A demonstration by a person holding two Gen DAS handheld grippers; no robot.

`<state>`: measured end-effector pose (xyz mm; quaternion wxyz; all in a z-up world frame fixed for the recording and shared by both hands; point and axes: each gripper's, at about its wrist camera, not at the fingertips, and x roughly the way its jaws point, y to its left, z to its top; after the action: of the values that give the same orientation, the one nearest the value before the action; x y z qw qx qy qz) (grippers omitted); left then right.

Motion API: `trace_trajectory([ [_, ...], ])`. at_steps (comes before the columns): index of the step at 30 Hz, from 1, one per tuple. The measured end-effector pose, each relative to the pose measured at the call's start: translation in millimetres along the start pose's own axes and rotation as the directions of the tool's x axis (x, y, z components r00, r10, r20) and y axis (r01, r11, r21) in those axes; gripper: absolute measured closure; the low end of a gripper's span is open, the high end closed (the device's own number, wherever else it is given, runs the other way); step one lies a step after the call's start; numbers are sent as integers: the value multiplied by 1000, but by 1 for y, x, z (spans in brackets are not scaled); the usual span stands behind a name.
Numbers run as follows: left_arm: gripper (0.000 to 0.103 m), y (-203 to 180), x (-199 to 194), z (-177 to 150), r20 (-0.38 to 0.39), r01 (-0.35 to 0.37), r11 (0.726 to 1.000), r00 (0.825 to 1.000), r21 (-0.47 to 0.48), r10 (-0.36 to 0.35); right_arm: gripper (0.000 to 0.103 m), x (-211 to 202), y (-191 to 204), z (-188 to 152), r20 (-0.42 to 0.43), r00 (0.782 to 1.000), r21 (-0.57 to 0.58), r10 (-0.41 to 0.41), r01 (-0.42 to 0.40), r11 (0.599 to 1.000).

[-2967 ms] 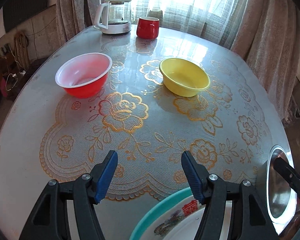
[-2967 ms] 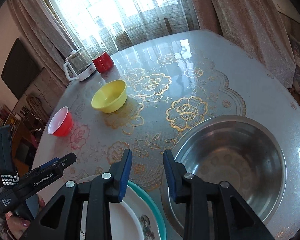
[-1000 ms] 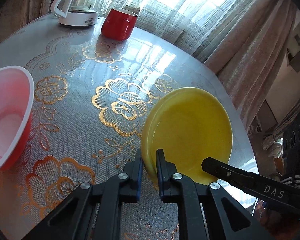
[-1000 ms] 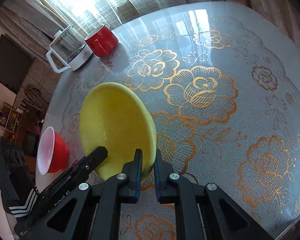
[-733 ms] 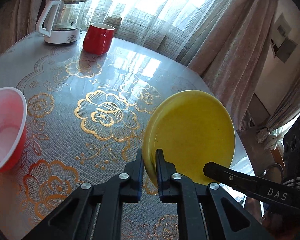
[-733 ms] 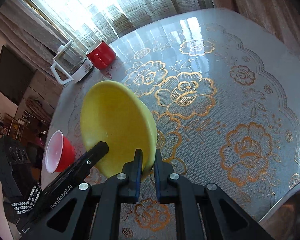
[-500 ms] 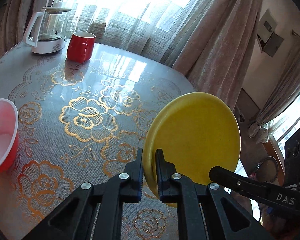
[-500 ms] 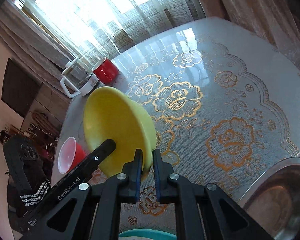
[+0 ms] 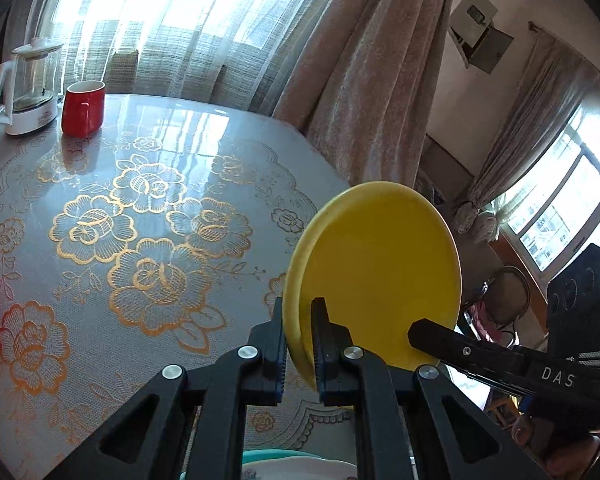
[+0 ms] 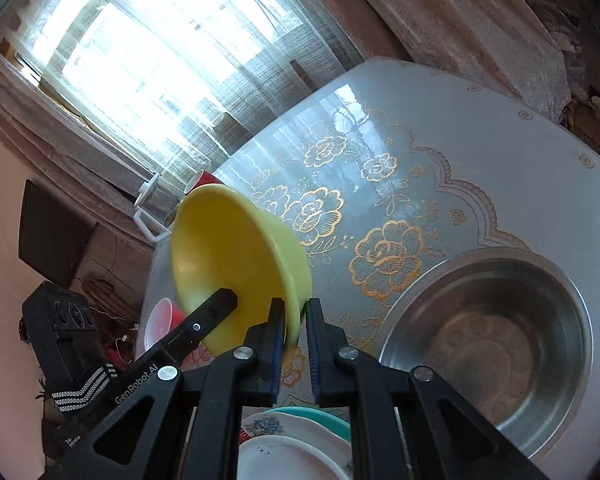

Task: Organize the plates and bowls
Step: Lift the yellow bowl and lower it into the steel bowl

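Both grippers hold the yellow bowl (image 9: pixel 376 268) by opposite sides of its rim, lifted off the table and tilted on edge. My left gripper (image 9: pixel 299 334) is shut on the rim nearest it; the right gripper's finger reaches in at the bowl's lower right. In the right wrist view my right gripper (image 10: pixel 296 330) is shut on the yellow bowl (image 10: pixel 228 256), whose hollow faces left. Below the grippers lies a stack of plates (image 10: pixel 300 446), white ones on a teal one. A steel bowl (image 10: pixel 488 344) stands to the right of the stack. A red bowl (image 10: pixel 160 322) shows past the yellow one.
A red mug (image 9: pixel 83 108) and a glass kettle (image 9: pixel 28 88) stand at the table's far edge by the curtained window. The table (image 9: pixel 148 208) has a glossy cloth with gold flowers. Its right edge drops off toward a chair and floor clutter.
Both grippers have carried the yellow bowl up and back toward the near side of the table. The steel bowl and the plate stack have come into view below.
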<state>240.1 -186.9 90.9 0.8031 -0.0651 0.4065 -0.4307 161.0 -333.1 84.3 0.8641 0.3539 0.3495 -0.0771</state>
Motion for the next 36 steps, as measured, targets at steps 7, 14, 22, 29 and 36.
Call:
trace_trajectory([
  [7, 91, -39, 10, -16, -56, 33, 997, 998, 65, -30, 92, -37, -28, -13, 21, 999, 30, -38, 37, 999],
  [14, 88, -63, 28, -39, -140, 69, 989, 989, 131, -50, 92, -59, -59, -24, 20, 997, 72, -77, 75, 995],
  [22, 87, -77, 53, -62, -308, 125, 980, 949, 157, -72, 93, -67, -94, -39, 2, 992, 119, -129, 128, 985],
  [29, 87, -85, 62, -71, -340, 93, 974, 940, 205, -18, 94, -57, -113, -47, -41, 984, 142, -176, 180, 973],
  [36, 85, -84, 68, -76, -365, 99, 974, 931, 204, -18, 94, -47, -123, -47, -65, 970, 138, -236, 243, 960],
])
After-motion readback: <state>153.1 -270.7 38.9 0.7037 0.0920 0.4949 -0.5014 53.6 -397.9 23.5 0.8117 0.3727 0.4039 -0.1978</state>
